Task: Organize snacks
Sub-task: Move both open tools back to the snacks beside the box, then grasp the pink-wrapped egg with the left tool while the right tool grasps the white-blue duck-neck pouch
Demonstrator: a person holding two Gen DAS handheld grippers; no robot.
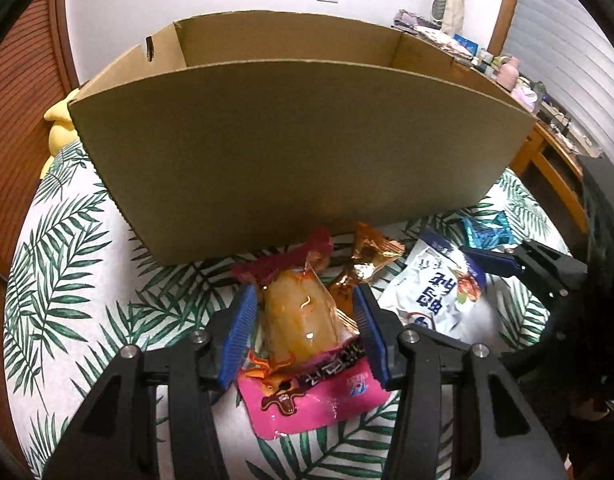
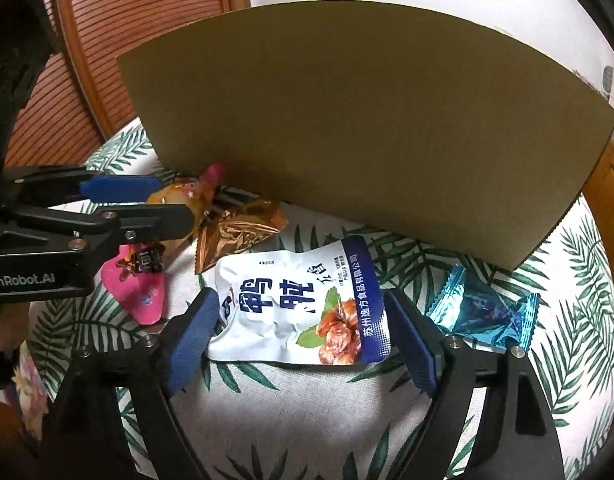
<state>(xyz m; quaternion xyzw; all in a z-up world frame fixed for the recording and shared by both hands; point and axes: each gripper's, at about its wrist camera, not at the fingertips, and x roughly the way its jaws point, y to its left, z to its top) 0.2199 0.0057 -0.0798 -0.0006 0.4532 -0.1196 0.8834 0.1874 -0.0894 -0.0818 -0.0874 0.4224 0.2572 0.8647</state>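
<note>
Left gripper (image 1: 303,320): black angular frame with triangular cut-outs, showing two ribbed blue pads (image 1: 239,336) and four round silver screws lying at about 6 o'clock of its view. White lettering "GenRobot.AI" is showing on its side.

Right gripper (image 2: 303,344): black frame of like build, wearing textured dark-blue pads (image 2: 193,344) and small silver screws.

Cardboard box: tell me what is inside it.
The cardboard box is open on top. Only its bare inner back and side walls show from the left wrist view; the tall front wall hides the floor and any snacks there.
</note>
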